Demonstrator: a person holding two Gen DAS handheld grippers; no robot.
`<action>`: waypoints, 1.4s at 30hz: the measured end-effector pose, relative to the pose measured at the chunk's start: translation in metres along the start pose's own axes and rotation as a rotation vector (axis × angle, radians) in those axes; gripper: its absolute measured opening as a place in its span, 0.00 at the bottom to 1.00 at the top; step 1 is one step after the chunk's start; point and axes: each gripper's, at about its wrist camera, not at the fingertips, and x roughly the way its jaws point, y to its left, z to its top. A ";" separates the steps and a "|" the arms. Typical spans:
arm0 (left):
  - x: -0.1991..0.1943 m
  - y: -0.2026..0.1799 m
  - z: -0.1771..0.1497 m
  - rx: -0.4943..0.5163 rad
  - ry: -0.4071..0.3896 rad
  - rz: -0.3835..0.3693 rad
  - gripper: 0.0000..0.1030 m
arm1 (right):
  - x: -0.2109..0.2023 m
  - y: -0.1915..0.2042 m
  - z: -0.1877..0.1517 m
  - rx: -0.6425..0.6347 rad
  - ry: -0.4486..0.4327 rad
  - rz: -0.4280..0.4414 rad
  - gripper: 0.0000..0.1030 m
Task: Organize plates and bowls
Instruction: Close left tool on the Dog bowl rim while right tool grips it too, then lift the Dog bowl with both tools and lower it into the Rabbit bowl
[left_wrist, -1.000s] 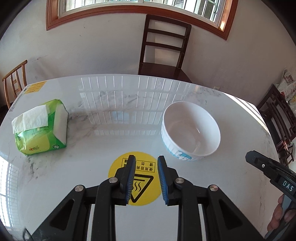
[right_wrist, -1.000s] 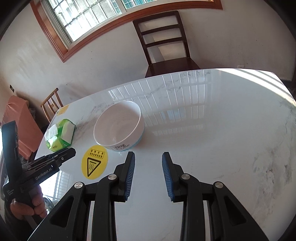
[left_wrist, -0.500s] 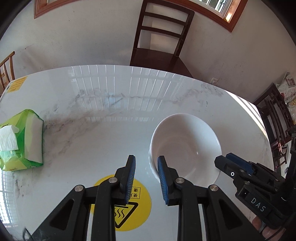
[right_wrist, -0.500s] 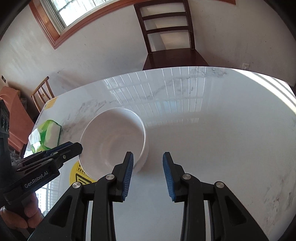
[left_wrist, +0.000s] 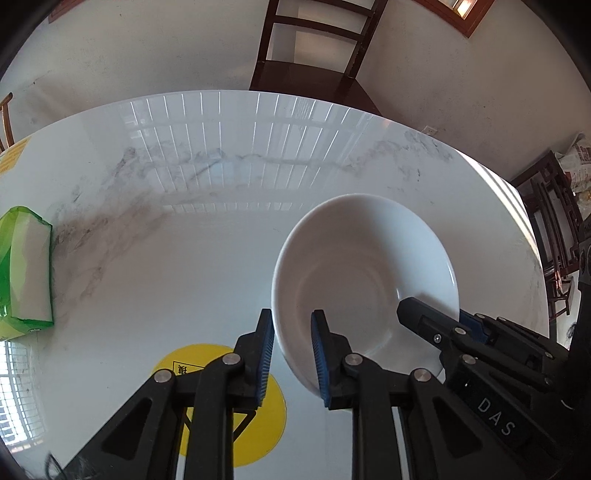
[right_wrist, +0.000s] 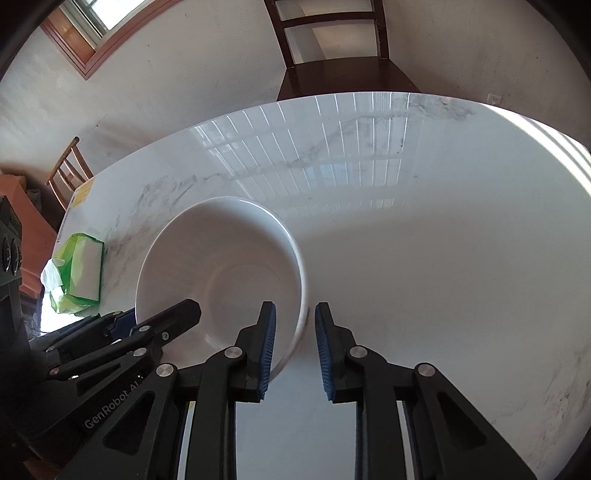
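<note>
A white bowl (left_wrist: 364, 266) stands upright on the marble table (left_wrist: 184, 184); it also shows in the right wrist view (right_wrist: 221, 258). My left gripper (left_wrist: 291, 336) is open and straddles the bowl's near left rim, one finger outside and one inside. My right gripper (right_wrist: 294, 332) is open and straddles the bowl's near right rim, left finger inside, right finger outside. Neither gripper has closed on the rim. Each gripper shows in the other's view, the right one in the left wrist view (left_wrist: 461, 332) and the left one in the right wrist view (right_wrist: 122, 332).
A green tissue pack (left_wrist: 22, 273) lies at the table's left edge, also in the right wrist view (right_wrist: 79, 273). A yellow warning sticker (left_wrist: 218, 402) is on the table under my left gripper. A dark wooden chair (left_wrist: 314, 55) stands behind the table.
Both grippers moved forward and down to the bowl, and their open fingers now straddle its rim on opposite sides. The bowl has not moved.
</note>
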 end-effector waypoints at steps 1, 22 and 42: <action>0.000 0.000 -0.001 -0.001 0.000 0.000 0.19 | 0.000 0.000 0.000 -0.002 0.000 -0.002 0.17; -0.020 -0.008 -0.036 0.024 0.046 0.009 0.14 | -0.024 0.005 -0.033 -0.018 0.033 -0.009 0.13; -0.082 -0.033 -0.081 0.064 0.013 -0.006 0.14 | -0.088 0.019 -0.080 -0.052 0.003 -0.030 0.13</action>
